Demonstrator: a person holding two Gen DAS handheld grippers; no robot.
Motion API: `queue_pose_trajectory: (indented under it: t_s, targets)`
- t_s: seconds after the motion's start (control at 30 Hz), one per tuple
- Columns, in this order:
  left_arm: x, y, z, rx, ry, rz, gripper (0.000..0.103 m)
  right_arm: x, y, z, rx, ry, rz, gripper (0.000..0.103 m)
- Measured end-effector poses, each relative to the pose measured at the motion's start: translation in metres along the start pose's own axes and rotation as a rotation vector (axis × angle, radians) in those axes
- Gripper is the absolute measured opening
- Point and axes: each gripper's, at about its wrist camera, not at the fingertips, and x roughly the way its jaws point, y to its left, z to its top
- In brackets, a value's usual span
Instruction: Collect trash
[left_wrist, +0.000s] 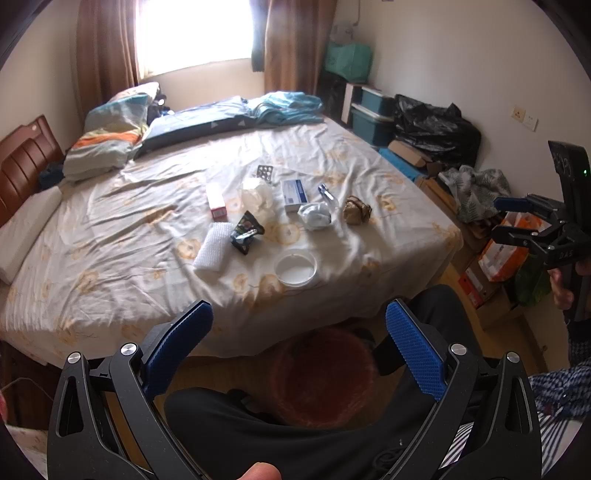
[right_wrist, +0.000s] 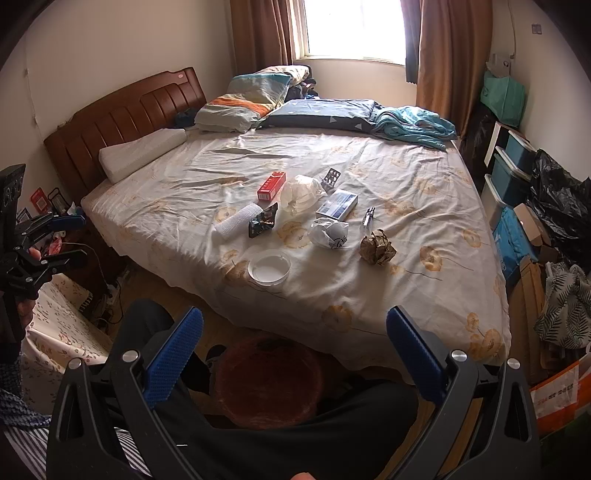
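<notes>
Trash lies in the middle of the bed: a round white lid (left_wrist: 296, 272) (right_wrist: 269, 271), a crumpled brown paper ball (left_wrist: 357, 210) (right_wrist: 377, 247), a crumpled white bag (left_wrist: 314, 216) (right_wrist: 329, 233), a dark snack wrapper (left_wrist: 245, 232) (right_wrist: 263, 220), a white bubble-wrap roll (left_wrist: 213, 246) (right_wrist: 239, 221), a red box (left_wrist: 216, 201) (right_wrist: 272, 185), a blue-white box (left_wrist: 294, 194) (right_wrist: 337, 204), a pill blister (left_wrist: 265, 172) (right_wrist: 331, 178) and a small bottle (left_wrist: 327, 195) (right_wrist: 368, 220). A reddish-brown basket (left_wrist: 322, 376) (right_wrist: 268, 380) sits on the floor at the bed's foot. My left gripper (left_wrist: 300, 350) and right gripper (right_wrist: 294, 354) are open, empty, above the basket.
The bed (left_wrist: 122, 236) has pillows and folded bedding at its far side. Boxes, black bags (left_wrist: 436, 125) and clutter line the right wall. A nightstand (right_wrist: 55, 221) stands left of the headboard. My dark-trousered legs (right_wrist: 295, 435) sit beside the basket.
</notes>
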Motion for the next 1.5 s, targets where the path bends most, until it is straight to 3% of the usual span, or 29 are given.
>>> queue_pose_trajectory:
  t_s: [0.37, 0.6, 0.87, 1.2, 1.5]
  targets:
    - [0.005, 0.001, -0.005, -0.014, 0.007, 0.001, 0.097, 0.018, -0.014, 0.003, 0.027, 0.025, -0.012, 0.098]
    - [0.025, 0.014, -0.003, -0.075, 0.020, -0.001, 0.097, 0.034, -0.027, 0.008, 0.051, 0.033, -0.021, 0.098]
    - [0.067, 0.045, 0.029, -0.101, -0.006, 0.002, 0.097, 0.065, -0.051, 0.016, 0.086, 0.039, -0.033, 0.098]
    - [0.165, 0.087, 0.102, -0.091, 0.006, 0.025, 0.097, 0.116, -0.090, 0.026, 0.142, 0.041, -0.033, 0.098]
    - [0.292, 0.140, 0.151, -0.132, 0.090, 0.072, 0.097, 0.176, -0.124, 0.034, 0.186, 0.085, -0.054, 0.098]
